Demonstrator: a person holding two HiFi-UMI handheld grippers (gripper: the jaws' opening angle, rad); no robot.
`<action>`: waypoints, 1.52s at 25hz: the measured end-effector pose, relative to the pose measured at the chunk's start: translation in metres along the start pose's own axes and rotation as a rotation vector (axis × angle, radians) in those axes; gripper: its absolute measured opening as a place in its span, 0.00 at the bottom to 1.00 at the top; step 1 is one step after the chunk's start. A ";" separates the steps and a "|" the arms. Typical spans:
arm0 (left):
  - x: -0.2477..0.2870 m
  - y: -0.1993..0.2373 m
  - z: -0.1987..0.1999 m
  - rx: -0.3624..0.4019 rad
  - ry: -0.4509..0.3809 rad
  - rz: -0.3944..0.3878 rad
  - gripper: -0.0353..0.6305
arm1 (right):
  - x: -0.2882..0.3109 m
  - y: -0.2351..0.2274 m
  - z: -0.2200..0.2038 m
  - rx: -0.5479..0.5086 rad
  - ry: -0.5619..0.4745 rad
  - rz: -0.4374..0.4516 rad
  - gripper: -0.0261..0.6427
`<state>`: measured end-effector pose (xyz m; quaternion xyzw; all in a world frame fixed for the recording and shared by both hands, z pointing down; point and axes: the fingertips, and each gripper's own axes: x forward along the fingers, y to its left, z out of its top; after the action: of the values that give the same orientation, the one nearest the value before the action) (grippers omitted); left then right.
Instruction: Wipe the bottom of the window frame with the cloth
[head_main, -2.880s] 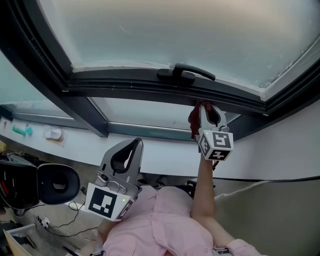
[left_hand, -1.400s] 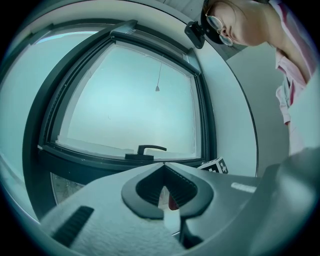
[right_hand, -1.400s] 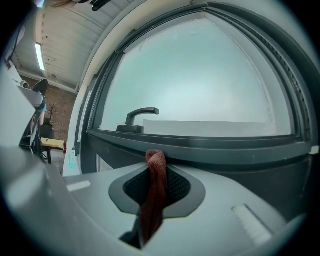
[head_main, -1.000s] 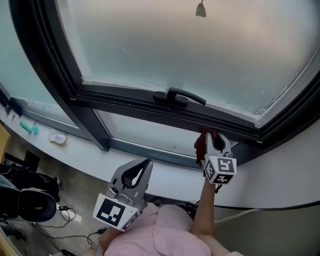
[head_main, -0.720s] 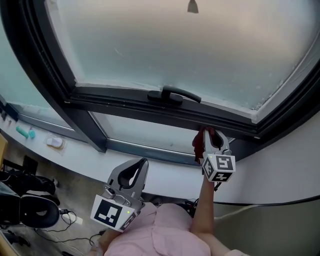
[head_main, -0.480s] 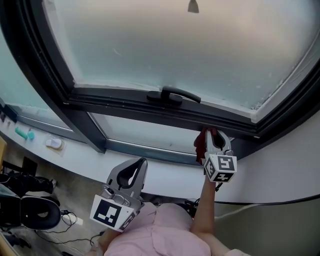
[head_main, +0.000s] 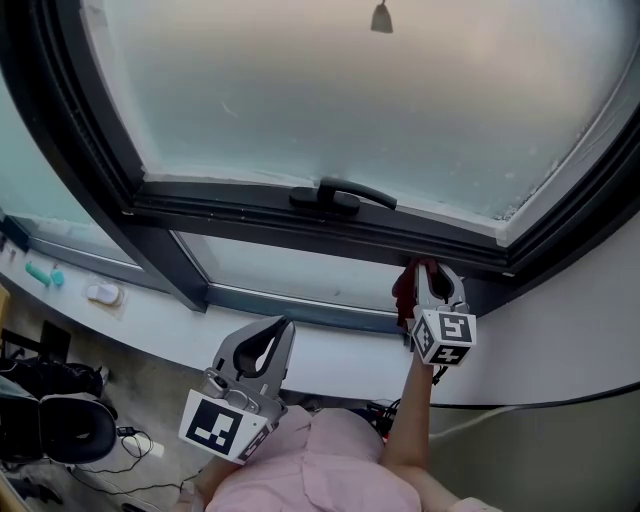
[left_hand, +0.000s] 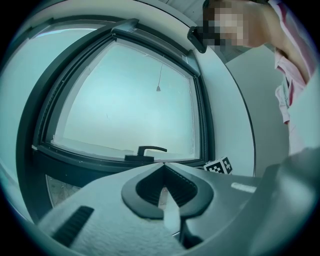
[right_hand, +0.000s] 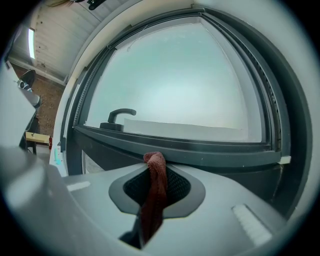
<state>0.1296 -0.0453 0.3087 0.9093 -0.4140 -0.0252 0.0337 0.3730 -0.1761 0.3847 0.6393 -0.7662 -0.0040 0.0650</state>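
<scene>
A dark red cloth (right_hand: 156, 186) is pinched in my right gripper (right_hand: 158, 159), its bunched tip poking out past the jaws against the dark bottom rail of the window frame (right_hand: 200, 150). From the head view, my right gripper (head_main: 428, 275) with the cloth (head_main: 404, 287) is raised to the frame's bottom rail (head_main: 260, 215), right of the black window handle (head_main: 338, 194). My left gripper (head_main: 268, 333) hangs lower and to the left, away from the frame, jaws shut with nothing between them. In its own view the left gripper (left_hand: 163, 165) faces the window.
A white sill (head_main: 230, 315) runs below the lower pane. On it at far left lie a teal item (head_main: 40, 273) and a white item (head_main: 101, 294). A white wall (head_main: 590, 320) stands to the right. Black gear (head_main: 50, 420) and cables lie on the floor at left.
My right gripper with the cloth has slid to the right along the bottom rail, further from the handle. The left gripper has kept its low position.
</scene>
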 end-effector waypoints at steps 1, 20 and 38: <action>0.000 0.001 0.001 0.001 -0.001 0.003 0.05 | 0.000 0.000 0.000 -0.001 0.000 0.001 0.11; 0.005 -0.007 -0.001 0.002 0.001 0.016 0.05 | -0.017 -0.045 -0.006 0.043 0.004 -0.088 0.11; 0.018 -0.016 -0.007 0.002 0.017 0.054 0.05 | -0.039 -0.104 -0.014 0.110 -0.012 -0.192 0.11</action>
<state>0.1539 -0.0487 0.3143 0.8979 -0.4383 -0.0160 0.0369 0.4829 -0.1562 0.3860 0.7123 -0.7009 0.0281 0.0244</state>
